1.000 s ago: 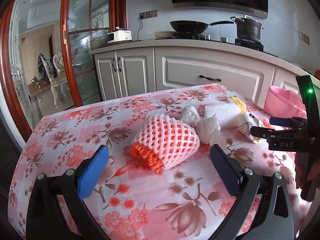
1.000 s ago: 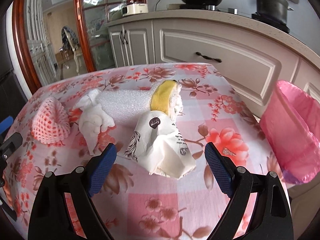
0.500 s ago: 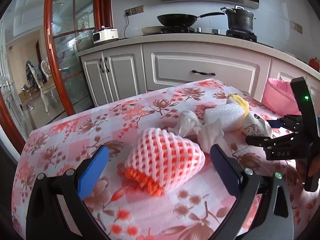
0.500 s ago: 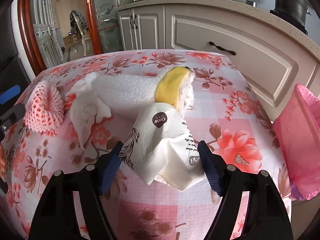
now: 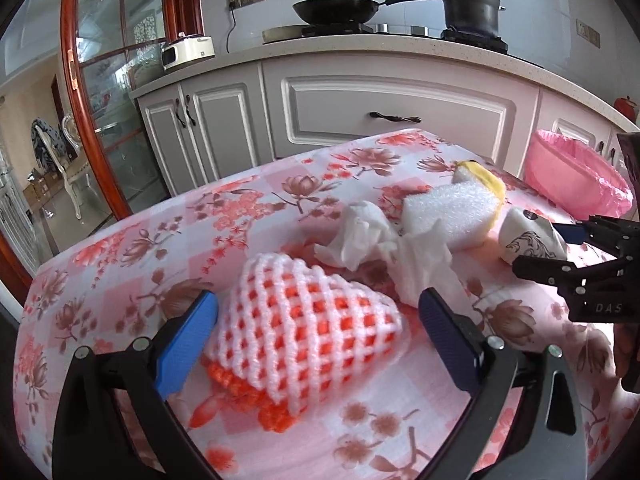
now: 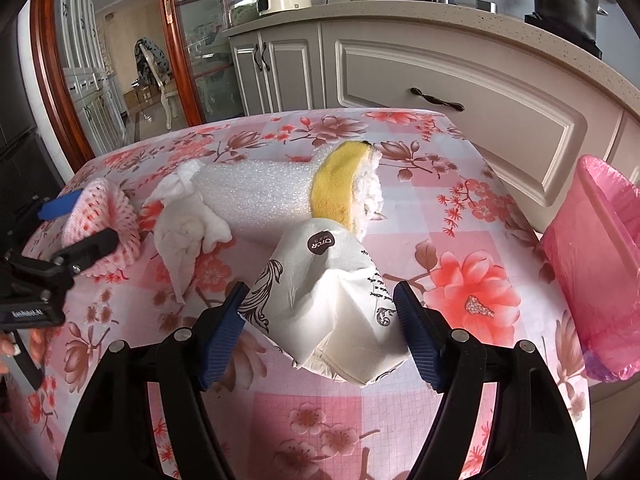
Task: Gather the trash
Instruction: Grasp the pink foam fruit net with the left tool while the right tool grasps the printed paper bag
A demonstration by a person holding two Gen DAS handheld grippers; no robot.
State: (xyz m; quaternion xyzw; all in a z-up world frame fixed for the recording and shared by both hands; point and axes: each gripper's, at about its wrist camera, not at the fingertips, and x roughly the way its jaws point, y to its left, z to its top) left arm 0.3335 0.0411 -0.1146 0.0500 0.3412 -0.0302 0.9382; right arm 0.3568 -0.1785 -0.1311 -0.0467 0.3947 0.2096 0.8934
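While both grippers settle over the trash on the flowered table [image 6: 460, 208], the left gripper [image 5: 318, 330] is closing around the foam net [image 5: 304, 332], not yet squeezing it. Nearer the pink bin [image 6: 600, 264], the right gripper [image 6: 320, 314] pinches the paper bag [image 6: 328, 304]. Soft paper could slip free; the net might drag the tissue [image 5: 384, 240] along.

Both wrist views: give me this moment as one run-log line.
left gripper: closing around foam net, no grip | right gripper: pads on printed paper bag | pink bin: beside table, waiting
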